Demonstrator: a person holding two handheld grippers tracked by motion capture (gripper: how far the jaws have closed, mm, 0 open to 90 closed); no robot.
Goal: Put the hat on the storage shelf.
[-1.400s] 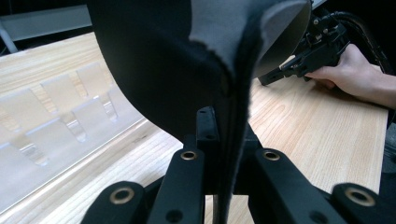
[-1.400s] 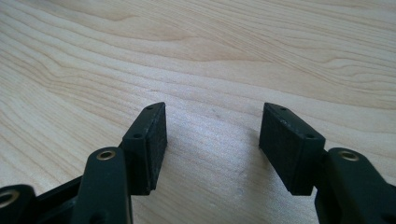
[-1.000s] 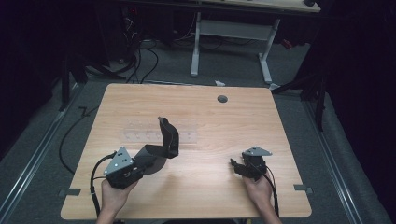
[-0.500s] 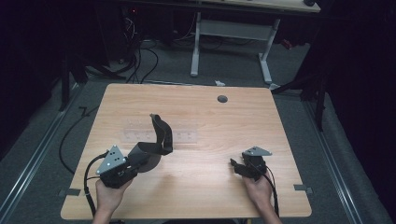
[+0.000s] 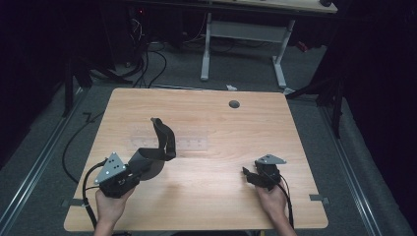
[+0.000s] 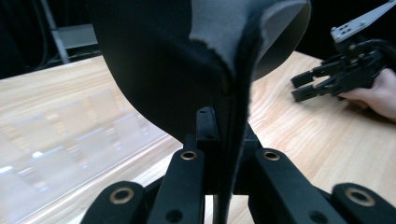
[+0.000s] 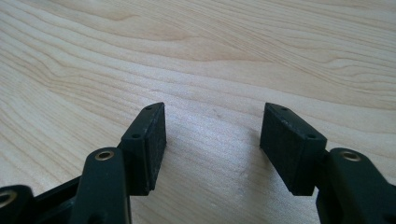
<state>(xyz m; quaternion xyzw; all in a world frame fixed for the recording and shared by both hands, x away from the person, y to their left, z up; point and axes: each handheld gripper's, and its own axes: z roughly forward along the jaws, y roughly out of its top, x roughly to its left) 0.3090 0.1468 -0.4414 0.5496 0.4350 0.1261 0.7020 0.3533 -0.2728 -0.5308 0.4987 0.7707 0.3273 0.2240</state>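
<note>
The left gripper [image 5: 142,164] pinches a dark fabric strap [image 5: 164,140] between its closed jaws, lifting it in a curl above the wooden table [image 5: 221,196] near a clear plastic sheet [image 5: 189,145], while the right gripper [image 5: 247,176] rests with jaws spread, holding nothing.
</note>
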